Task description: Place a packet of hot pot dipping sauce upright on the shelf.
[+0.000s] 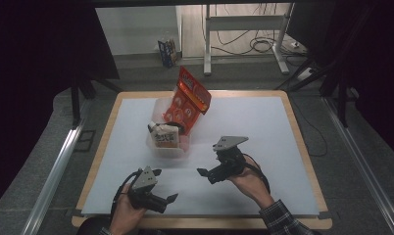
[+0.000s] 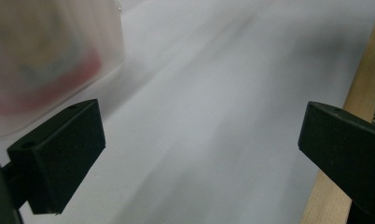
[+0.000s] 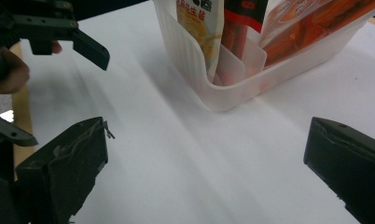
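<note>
A clear plastic bin (image 1: 156, 145) stands on the white table top (image 1: 263, 132) and holds snack packets. A tall orange-red packet (image 1: 190, 97) leans out of its far end, and a white and brown pouch (image 1: 164, 136) stands at its near end. My left gripper (image 1: 164, 186) is open near the front edge, below the bin, with nothing between its jaws. My right gripper (image 1: 207, 176) is open to the right of the bin, also holding nothing. In the right gripper view (image 3: 204, 172) the bin (image 3: 251, 79) lies ahead, with the pouch (image 3: 195, 23) and orange packet (image 3: 307, 23) inside. The left gripper view (image 2: 199, 154) blurs the bin (image 2: 50, 70).
The table's wooden rim (image 2: 363, 93) runs close beside my left gripper. In the right gripper view the other gripper (image 3: 59, 32) and a hand appear at upper left. Beyond the table are a desk frame (image 1: 244, 29), cables and a small carton (image 1: 168, 51) on the floor.
</note>
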`<action>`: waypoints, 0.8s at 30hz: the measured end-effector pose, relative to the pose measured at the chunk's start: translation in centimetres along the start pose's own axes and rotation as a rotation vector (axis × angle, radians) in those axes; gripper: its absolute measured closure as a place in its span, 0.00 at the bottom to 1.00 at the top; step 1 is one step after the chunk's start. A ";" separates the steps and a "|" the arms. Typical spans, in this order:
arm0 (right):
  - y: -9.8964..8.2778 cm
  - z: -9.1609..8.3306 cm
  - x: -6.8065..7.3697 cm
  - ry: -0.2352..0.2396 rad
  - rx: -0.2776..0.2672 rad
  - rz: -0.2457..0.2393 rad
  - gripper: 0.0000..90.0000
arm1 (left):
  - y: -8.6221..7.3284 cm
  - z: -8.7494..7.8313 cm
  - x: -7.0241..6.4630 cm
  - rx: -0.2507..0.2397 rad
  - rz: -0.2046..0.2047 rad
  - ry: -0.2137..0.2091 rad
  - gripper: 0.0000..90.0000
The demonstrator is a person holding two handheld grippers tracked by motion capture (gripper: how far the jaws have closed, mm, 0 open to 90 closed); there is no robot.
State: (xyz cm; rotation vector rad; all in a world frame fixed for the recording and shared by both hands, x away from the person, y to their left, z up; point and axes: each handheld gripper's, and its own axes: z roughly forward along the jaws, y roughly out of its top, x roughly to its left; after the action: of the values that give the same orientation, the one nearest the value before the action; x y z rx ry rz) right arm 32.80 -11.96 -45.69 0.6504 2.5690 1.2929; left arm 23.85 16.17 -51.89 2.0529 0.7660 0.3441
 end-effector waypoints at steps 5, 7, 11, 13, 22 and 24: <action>-0.1 -0.6 -0.1 0.010 -0.012 0.034 0.00 | 0.0 0.0 -0.1 0.005 0.008 0.000 0.01; -0.2 -0.9 -0.2 0.008 -0.012 0.044 0.00 | 0.0 0.1 -0.1 0.006 0.009 0.000 0.01; -0.3 -1.3 -0.2 -0.005 -0.001 0.045 0.00 | 0.0 0.1 -0.1 0.007 0.010 0.001 0.01; -0.5 -1.6 -0.2 -0.018 0.006 0.027 0.00 | 0.0 0.1 -0.1 0.008 0.012 0.002 0.01; -1.0 -2.2 -0.2 -0.043 0.000 -0.013 0.00 | 0.0 0.1 -0.1 0.008 0.018 0.006 0.01; -1.1 -2.4 -0.2 -0.052 -0.006 -0.018 0.00 | 0.0 0.1 -0.1 0.009 0.019 0.007 0.01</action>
State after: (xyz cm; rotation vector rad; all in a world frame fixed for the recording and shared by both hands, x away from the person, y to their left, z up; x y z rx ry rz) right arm 31.76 -14.37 -45.16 0.6503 2.5231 1.2602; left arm 23.80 16.07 -51.93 2.0697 0.7540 0.3597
